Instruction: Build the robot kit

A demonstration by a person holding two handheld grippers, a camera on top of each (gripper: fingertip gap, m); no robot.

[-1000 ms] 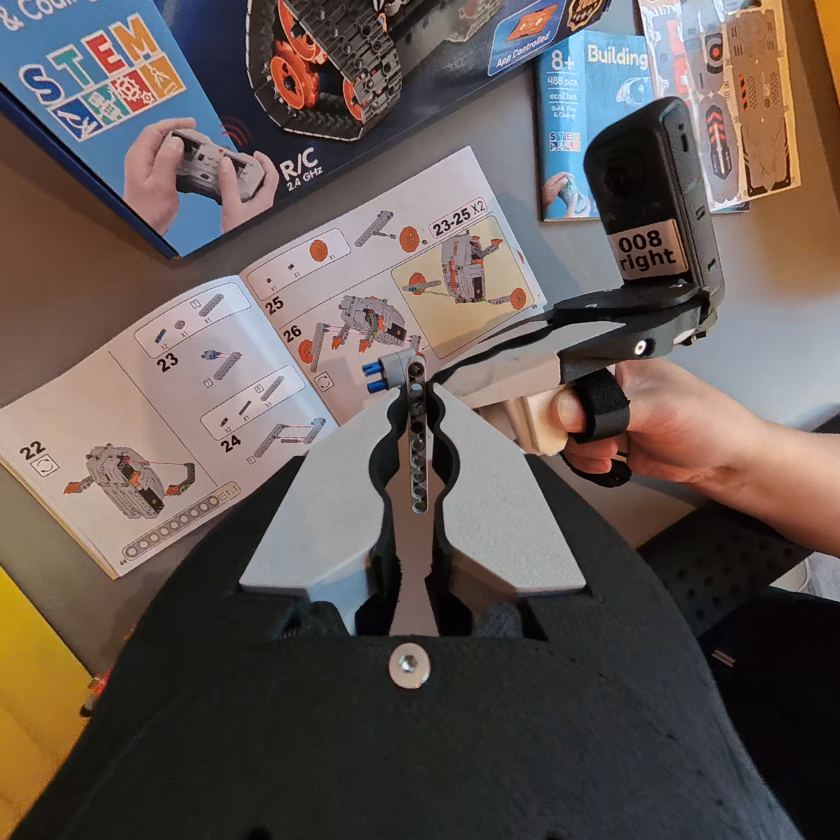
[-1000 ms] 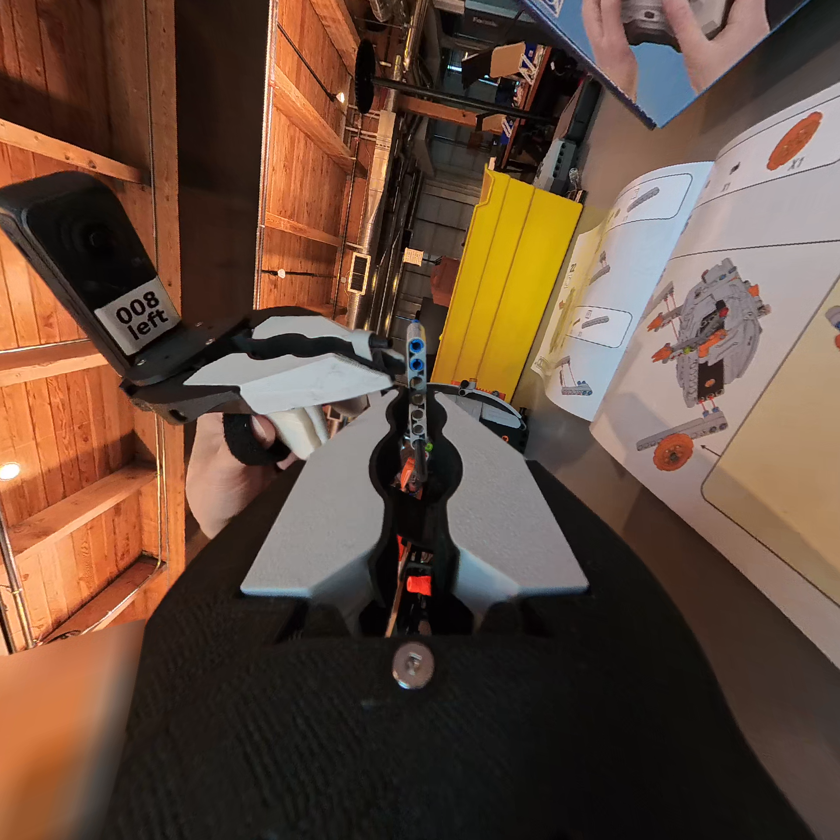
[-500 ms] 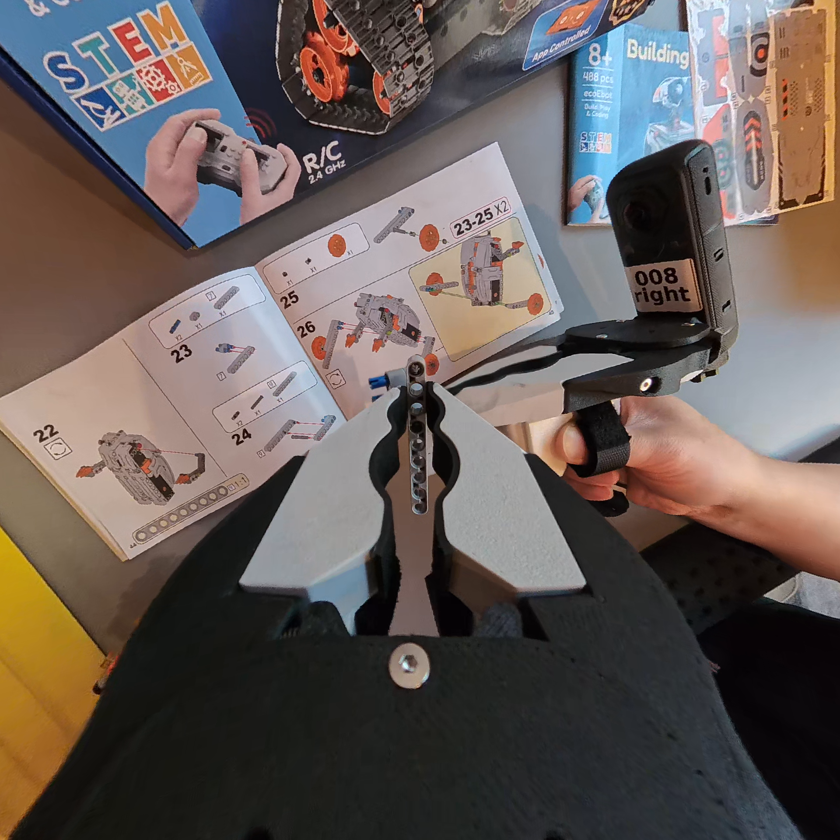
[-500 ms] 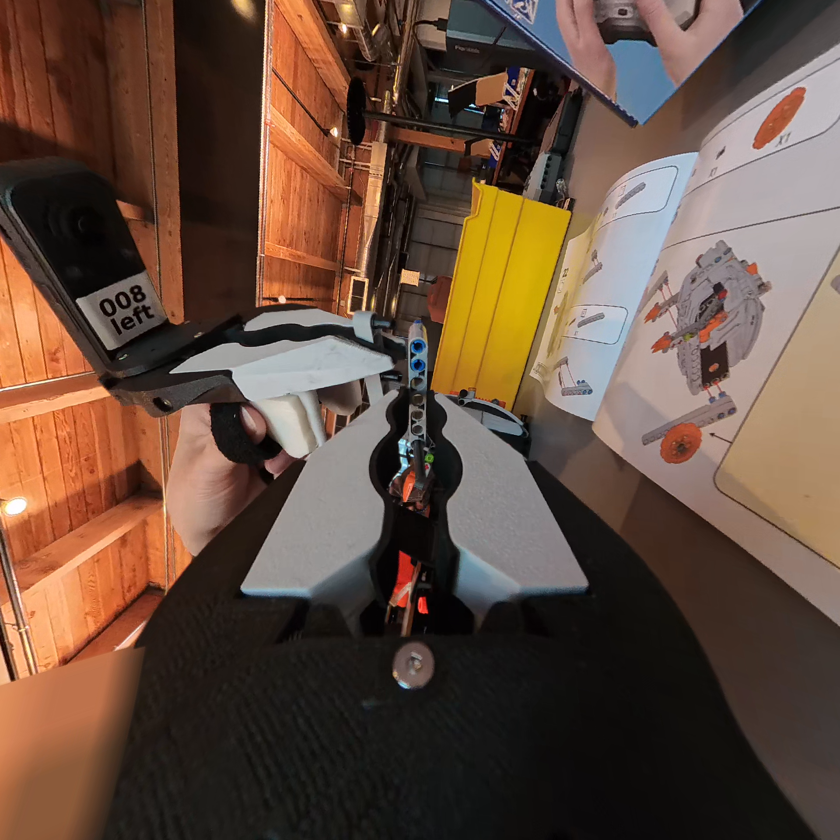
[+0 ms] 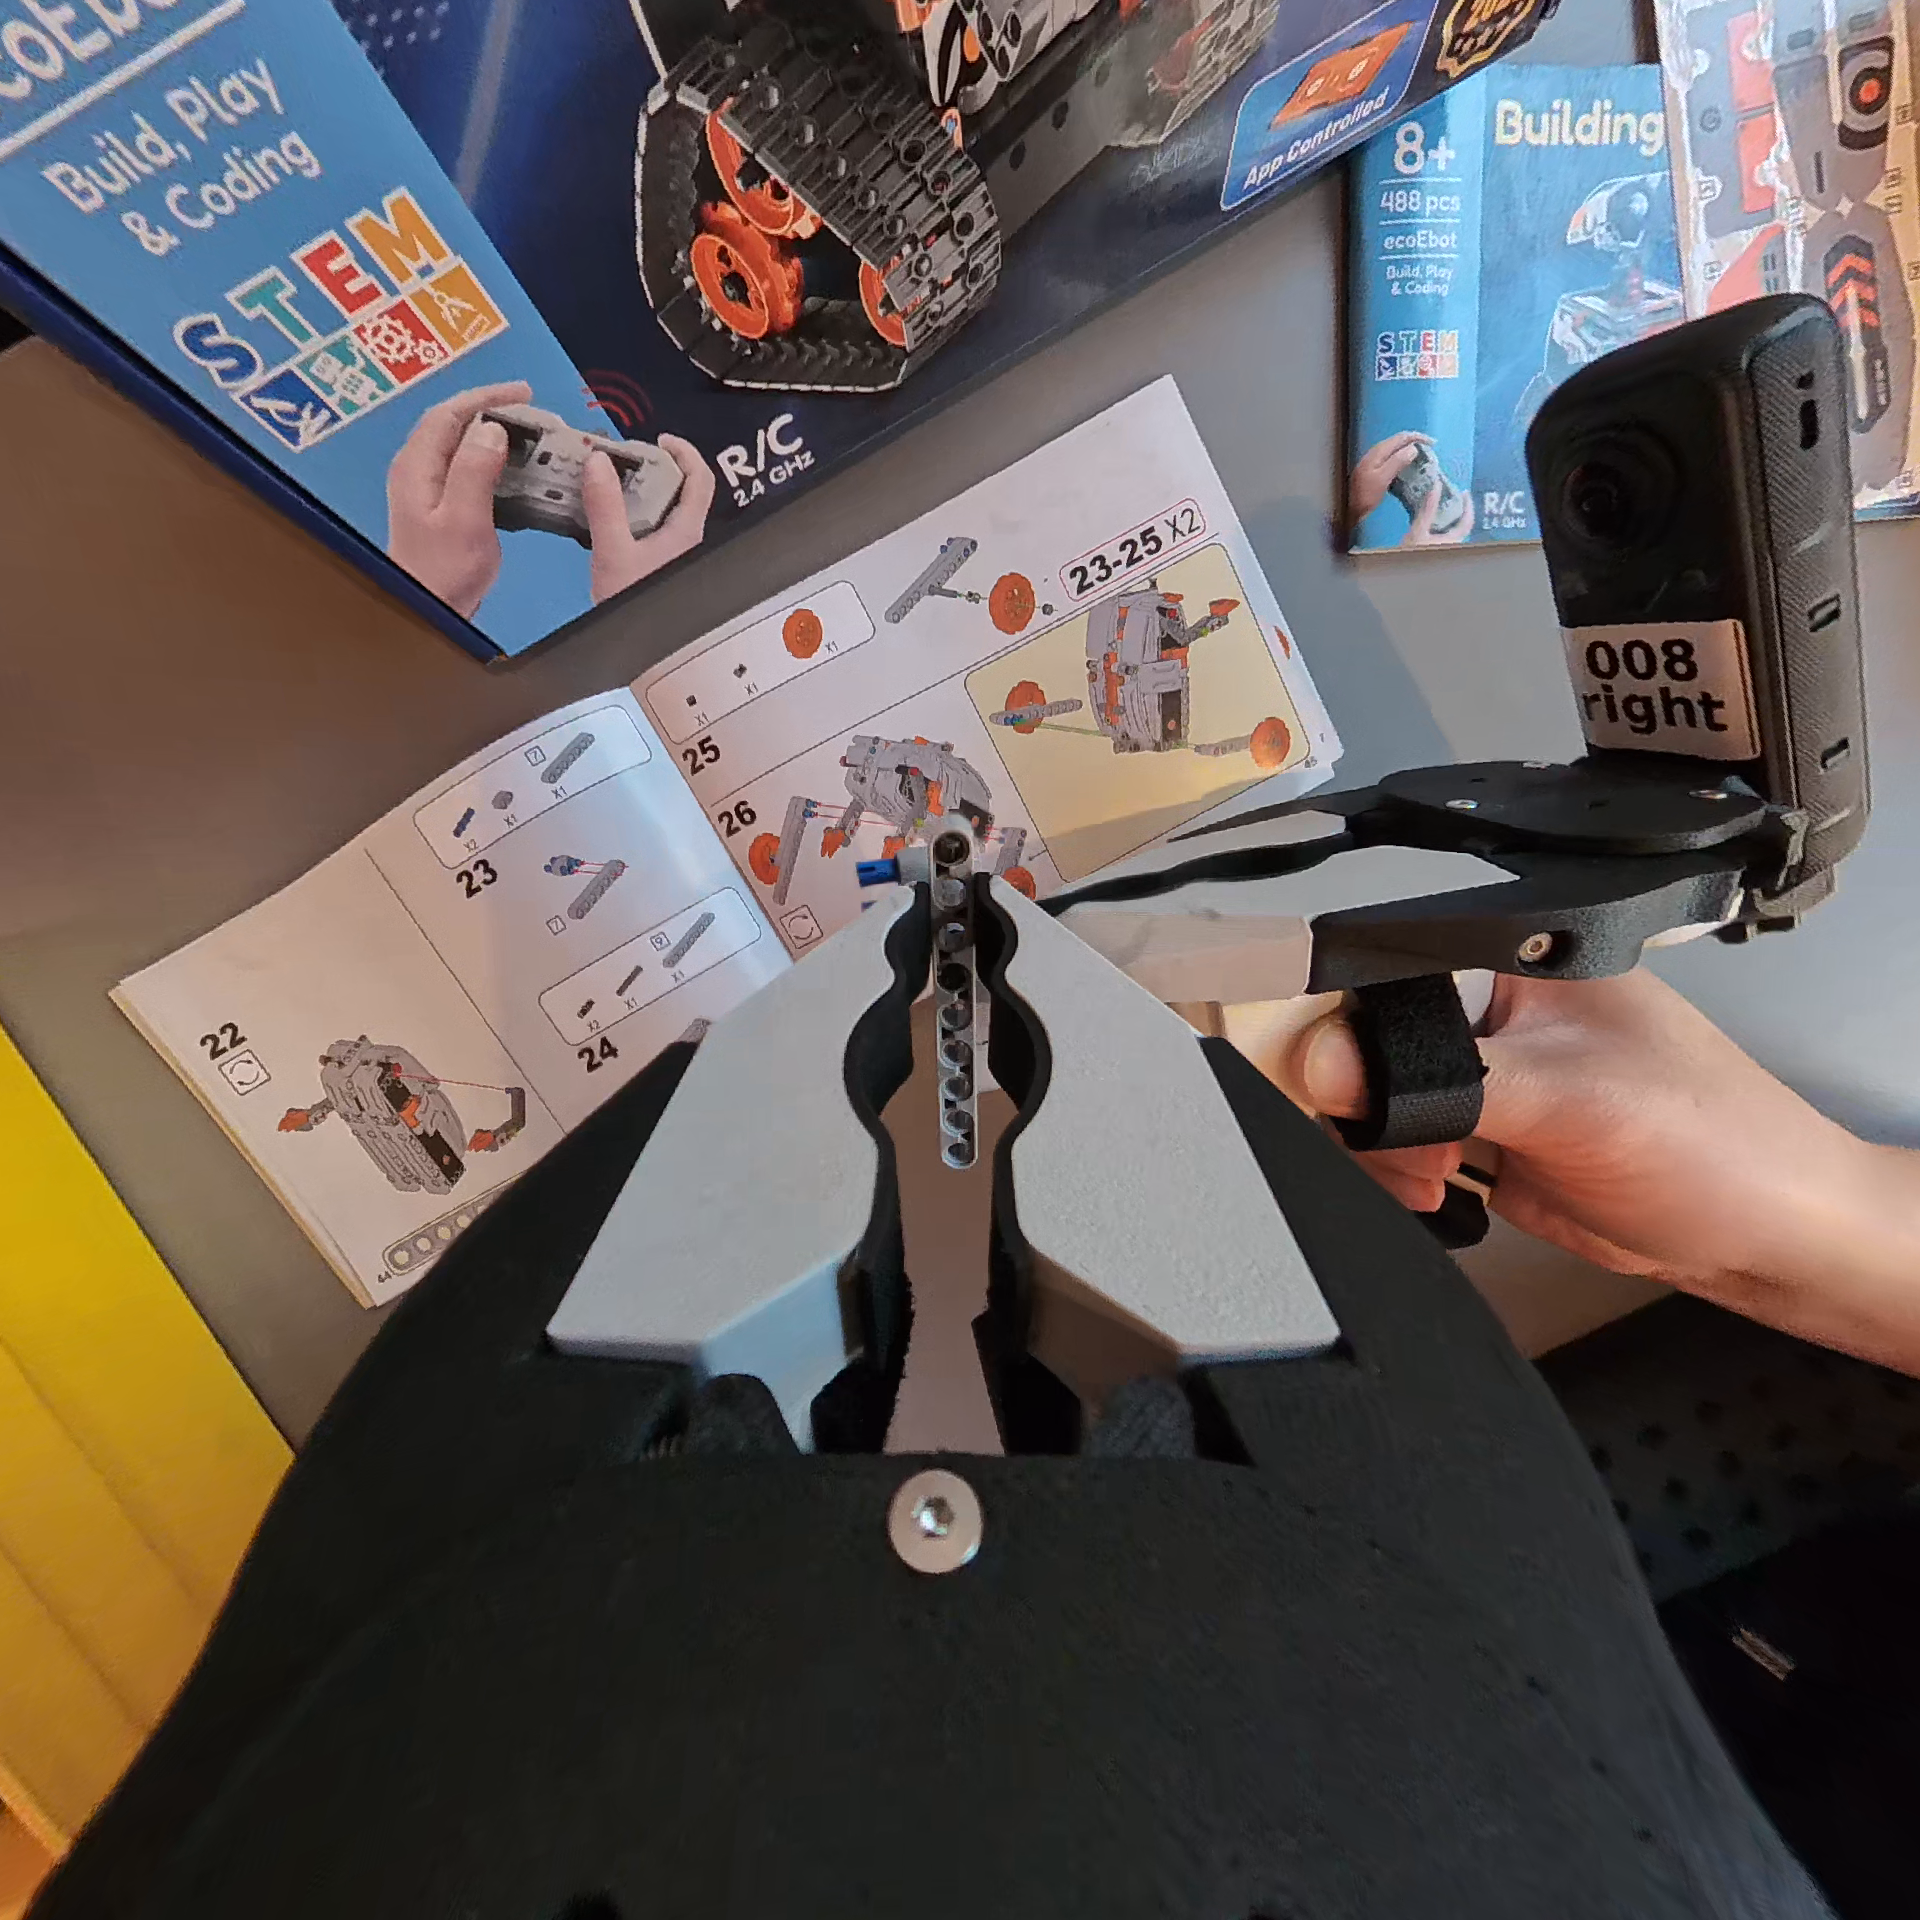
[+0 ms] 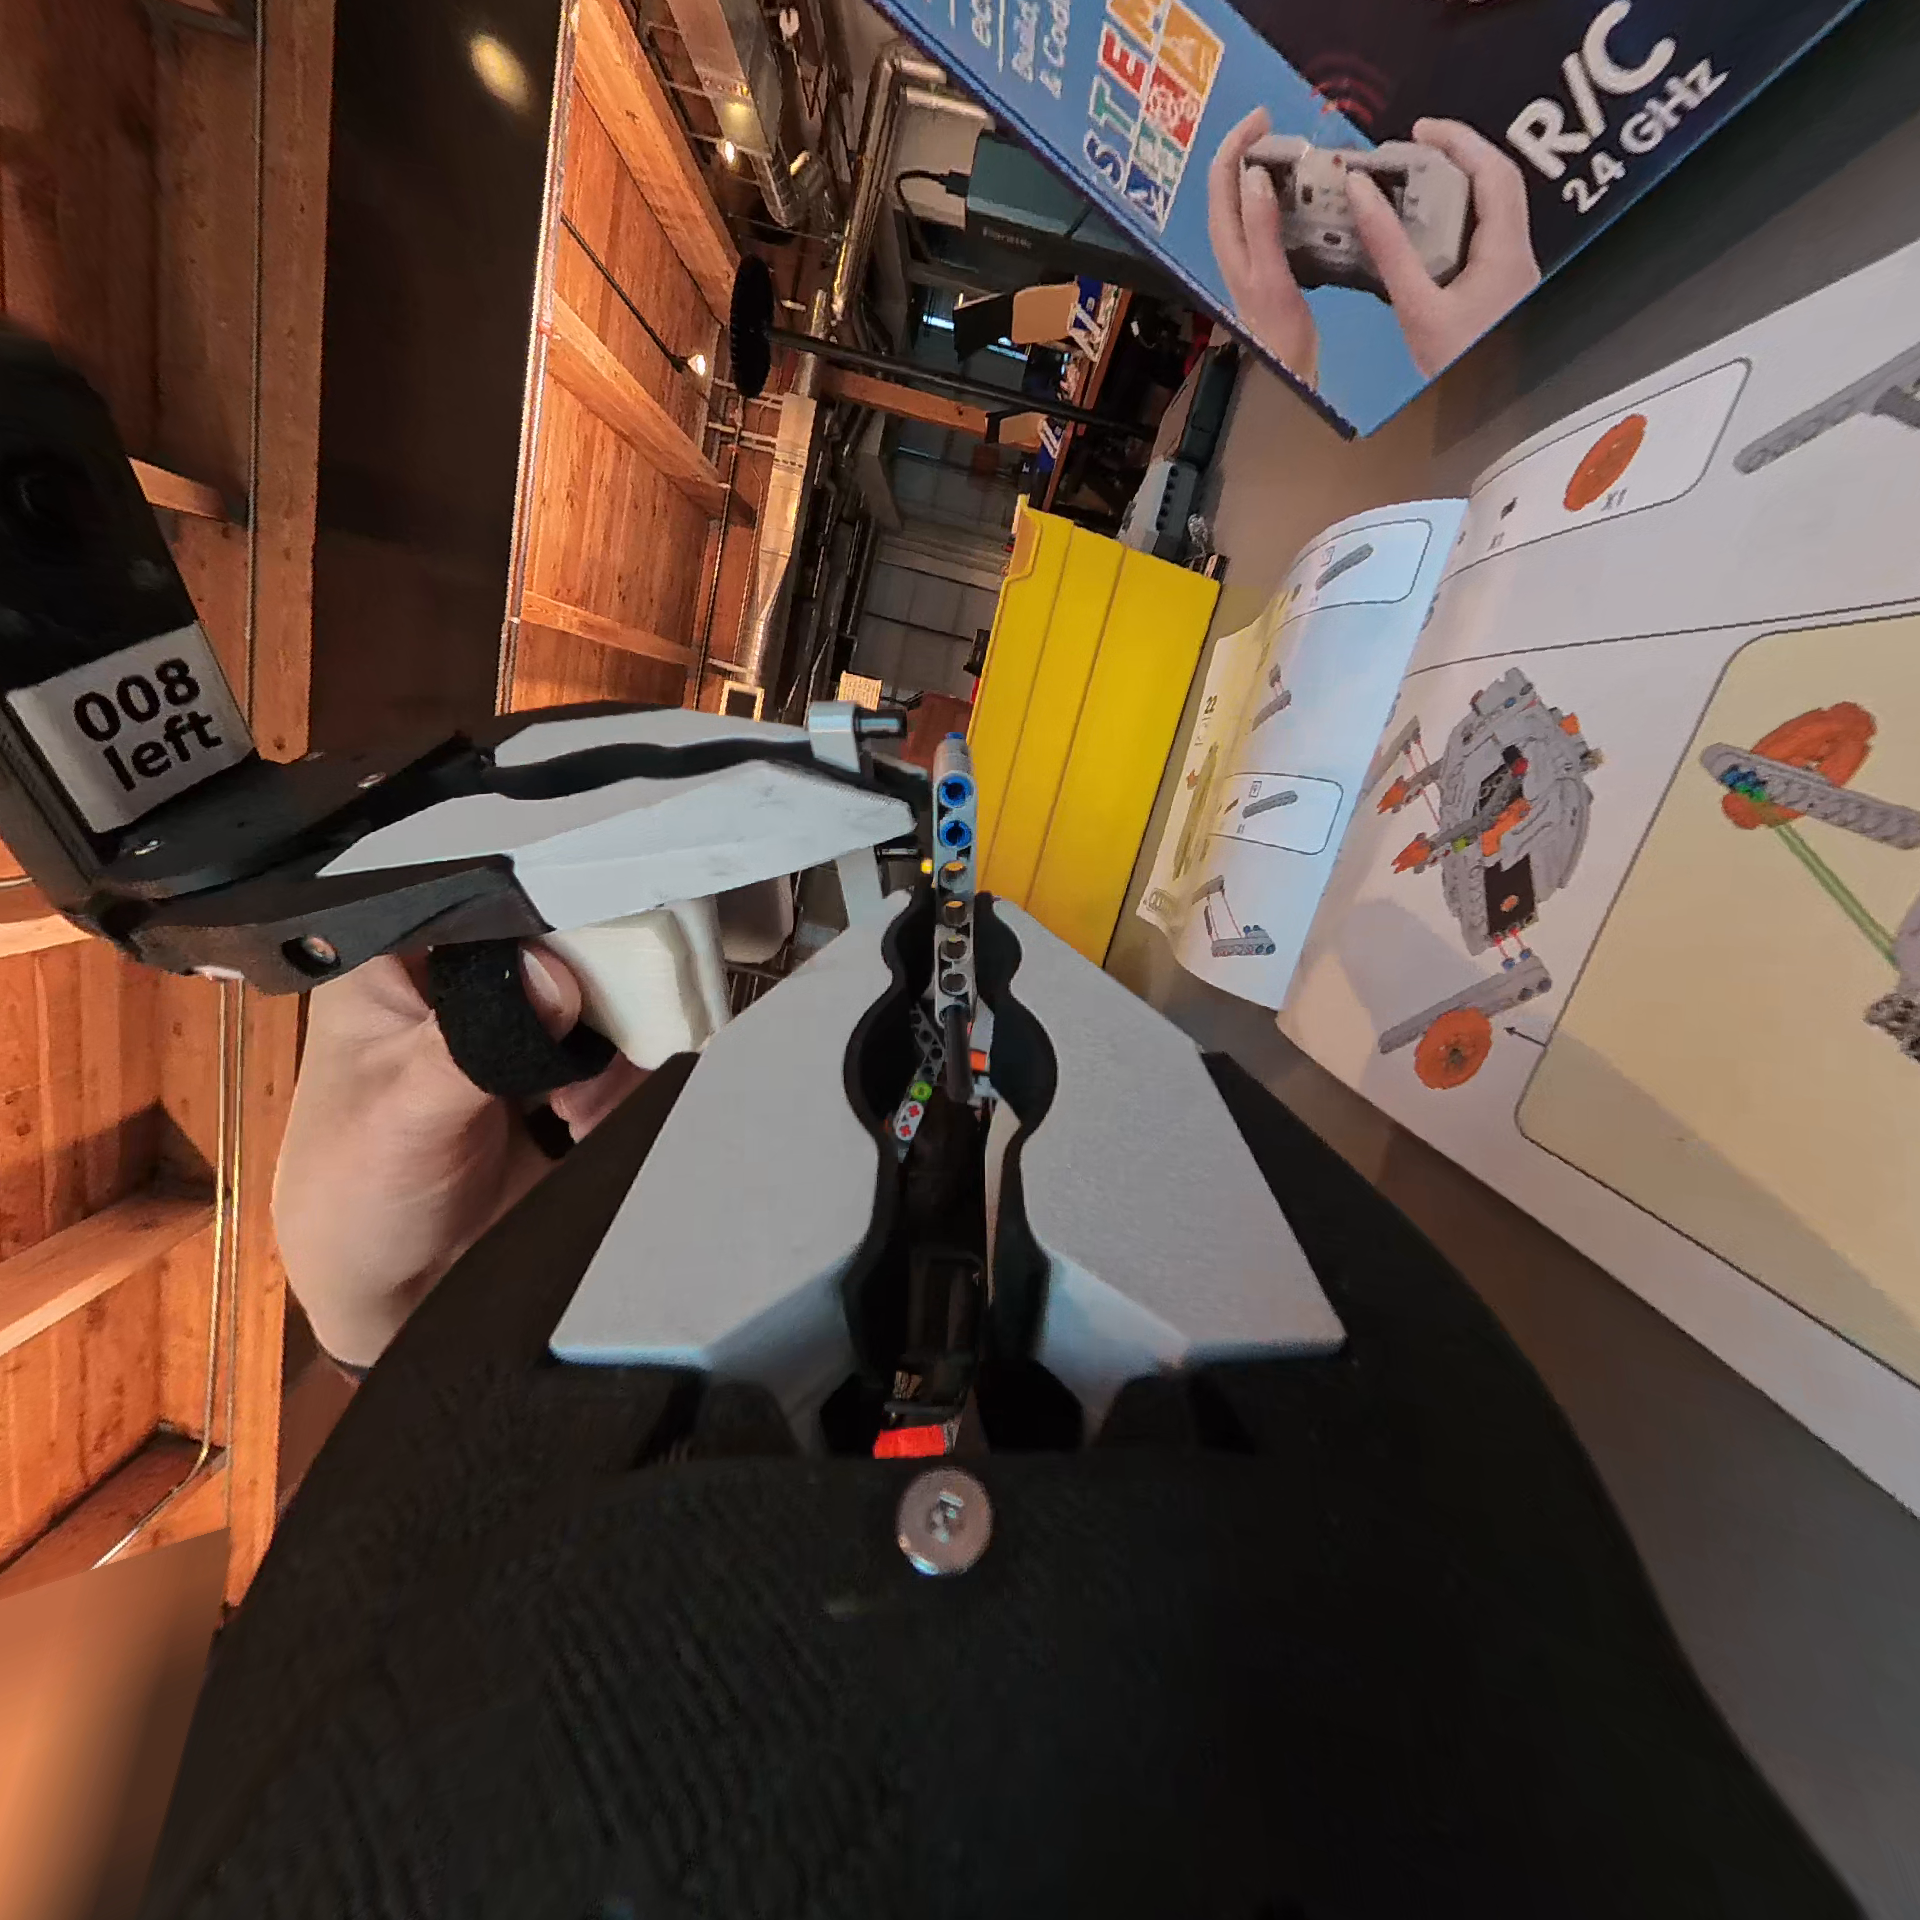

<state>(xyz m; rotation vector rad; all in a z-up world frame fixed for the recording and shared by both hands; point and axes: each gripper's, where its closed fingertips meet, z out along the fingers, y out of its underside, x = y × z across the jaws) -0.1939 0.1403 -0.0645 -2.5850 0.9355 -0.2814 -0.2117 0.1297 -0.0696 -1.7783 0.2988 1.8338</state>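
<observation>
My left gripper [image 5: 951, 909] is shut on a grey beam with holes [image 5: 954, 1039], held upright above the open instruction booklet [image 5: 644, 894]. A blue pin [image 5: 876, 871] and a small grey connector show at the beam's tip. My right gripper [image 6: 951, 914] is shut on a grey beam carrying two blue pins [image 6: 951, 816]; black and orange parts hang on it between the jaws. The right gripper [image 5: 1081, 916] comes in from the right in the left wrist view. The left gripper [image 6: 883, 790] comes in from the left in the right wrist view, its tip against the pinned beam.
A blue toy box [image 5: 623, 260] lies beyond the booklet on the grey table [image 5: 208, 675]. A small blue booklet [image 5: 1507, 312] and a sticker sheet [image 5: 1787, 156] lie at the far right. A yellow bin [image 6: 1091, 727] stands at the table's left end. A hand [image 5: 1621, 1122] holds the right gripper. Less than 4 cm separates the two grippers' tips.
The two grippers have drawn closer together, and the left gripper's tip now sits against the beam with blue pins. Both keep their hold. Only one blue pin now shows at the left beam's tip.
</observation>
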